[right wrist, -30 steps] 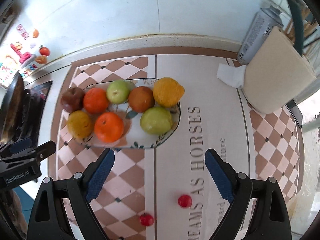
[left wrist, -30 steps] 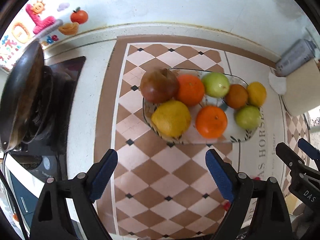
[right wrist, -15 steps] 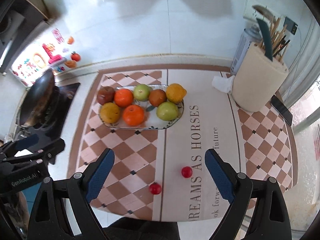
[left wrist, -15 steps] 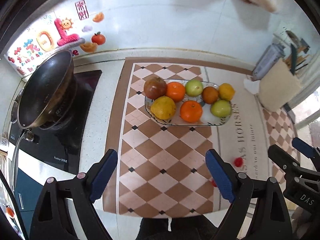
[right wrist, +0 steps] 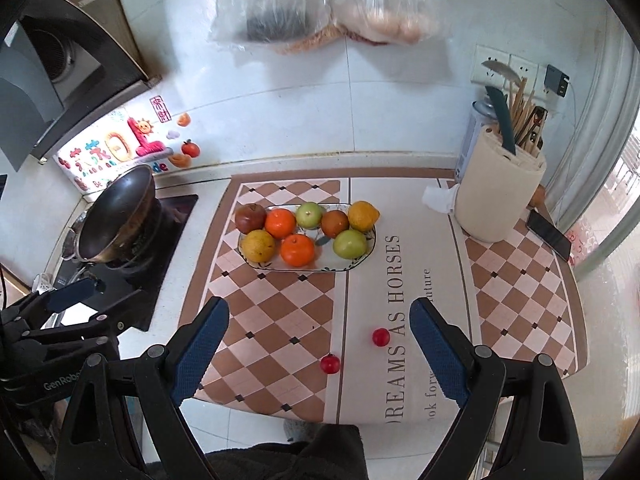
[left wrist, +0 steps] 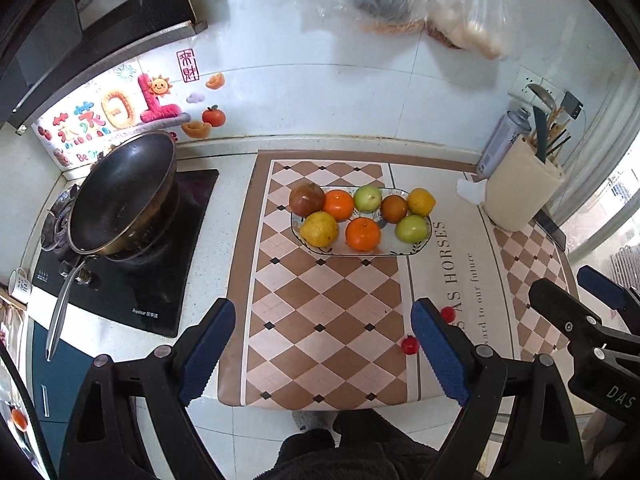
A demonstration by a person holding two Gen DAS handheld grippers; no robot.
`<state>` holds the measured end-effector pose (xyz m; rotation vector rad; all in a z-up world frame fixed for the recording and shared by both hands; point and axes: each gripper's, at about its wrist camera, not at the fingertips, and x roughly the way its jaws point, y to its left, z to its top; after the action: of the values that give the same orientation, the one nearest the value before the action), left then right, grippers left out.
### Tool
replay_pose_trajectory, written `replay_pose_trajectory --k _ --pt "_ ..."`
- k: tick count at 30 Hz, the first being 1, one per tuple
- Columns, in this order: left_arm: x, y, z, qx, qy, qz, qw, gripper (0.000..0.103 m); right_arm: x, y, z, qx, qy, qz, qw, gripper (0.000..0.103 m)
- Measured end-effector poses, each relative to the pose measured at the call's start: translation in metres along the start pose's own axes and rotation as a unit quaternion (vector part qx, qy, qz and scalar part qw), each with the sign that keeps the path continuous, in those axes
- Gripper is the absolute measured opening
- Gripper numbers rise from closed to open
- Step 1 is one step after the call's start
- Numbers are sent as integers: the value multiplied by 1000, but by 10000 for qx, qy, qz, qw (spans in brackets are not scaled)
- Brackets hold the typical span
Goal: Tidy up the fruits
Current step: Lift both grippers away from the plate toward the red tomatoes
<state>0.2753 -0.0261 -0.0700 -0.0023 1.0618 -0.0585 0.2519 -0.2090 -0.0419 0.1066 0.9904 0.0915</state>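
A patterned oval plate (left wrist: 416,246) (right wrist: 362,258) on the checkered mat holds several fruits: a dark red apple (left wrist: 307,199) (right wrist: 250,218), two oranges (left wrist: 362,233) (right wrist: 297,250), yellow and green fruits. Two small red fruits (right wrist: 381,337) (right wrist: 330,363) lie loose on the mat near its front edge, also in the left wrist view (left wrist: 410,345). My left gripper (left wrist: 322,350) hangs open high above the mat's front, holding nothing. My right gripper (right wrist: 318,346) is open too, empty, above the two small red fruits. Both are well back from the plate.
A black wok (left wrist: 120,196) sits on the stove at left. A cream utensil holder (right wrist: 500,196) with a spray can and tissue stands at the back right, a phone (right wrist: 548,234) beside it. Plastic bags (right wrist: 328,4) hang on the tiled wall. A person's dark clothing shows below.
Both grippers have pulled up and back from the plate, so the whole counter, the mat's front edge and the floor now show. The fruits have not moved.
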Motion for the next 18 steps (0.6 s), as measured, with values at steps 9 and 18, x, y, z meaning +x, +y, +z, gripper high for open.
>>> replay_pose_trajectory --k 9,18 --pt "-19 -3 -10 33 -129 35 9999 90 -22 0 -10 7 -98 -99 9999 94" --pt "-17 -7 -10 66 -83 31 9999 90 -18 -5 -11 53 -40 -53 10000 94"
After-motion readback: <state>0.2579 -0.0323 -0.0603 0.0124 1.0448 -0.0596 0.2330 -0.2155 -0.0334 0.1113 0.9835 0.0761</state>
